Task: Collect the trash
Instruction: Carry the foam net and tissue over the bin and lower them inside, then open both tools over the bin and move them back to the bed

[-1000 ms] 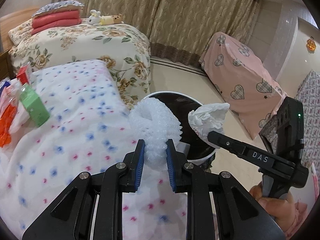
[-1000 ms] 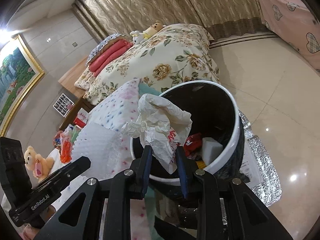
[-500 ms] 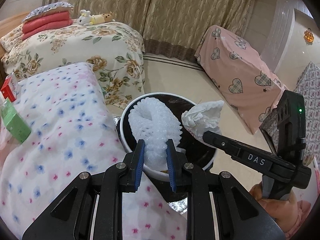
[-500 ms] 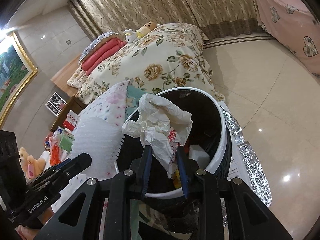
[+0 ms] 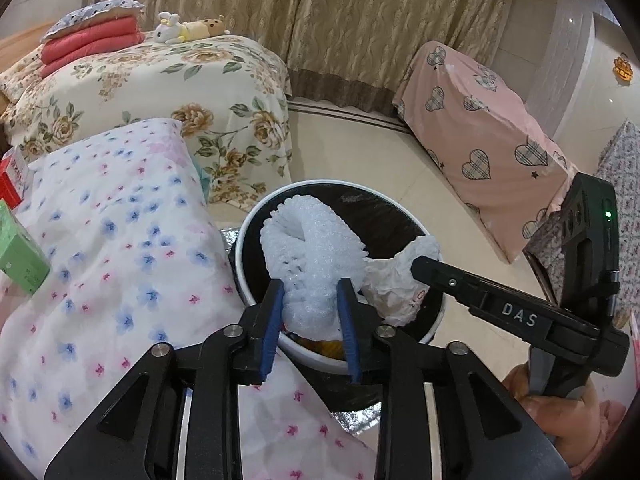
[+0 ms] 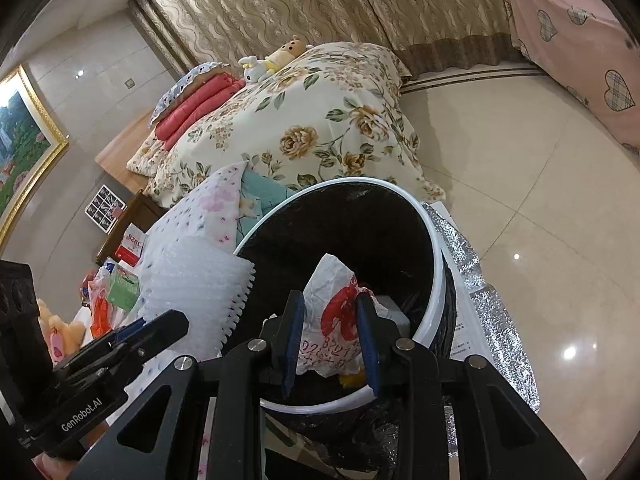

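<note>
Over the bin: both claws hang above the open mouth of the trash bin (image 5: 434,312), each with a piece of rubbish between its pads.
Bin: white rim, black liner, standing on the floor beside the flowered cloth (image 5: 120,240); in the left wrist view it sits just past 12 o'clock of the claw, and a few scraps already lie at its bottom.
Left gripper (image 5: 310,328): jaws set at a middling gap, the blue pads against the lower end of the foam net (image 5: 312,248); the rest of the net stands up over the bin's mouth. Whether the pads are pinching or have just let slack I cannot tell.
Right gripper (image 6: 330,340): jaws likewise part-way apart with the plastic bag (image 6: 332,308) between them, its top poking up toward 12 o'clock inside the rim. Grip or release: cannot tell.
Foam net, handling: probably very light, soft and springy; it crushes under the pads and may cling to them, so it could need a shake to fall. Take it by the bunched end, as here.
Plastic bag, handling: crumpled, white with red print, likely thin, light and slippery; best pinched through a thick fold, not a single layer.
More rubbish: wrappers and a green box (image 5: 18,256) wait at about 9 o'clock on the cloth.
</note>
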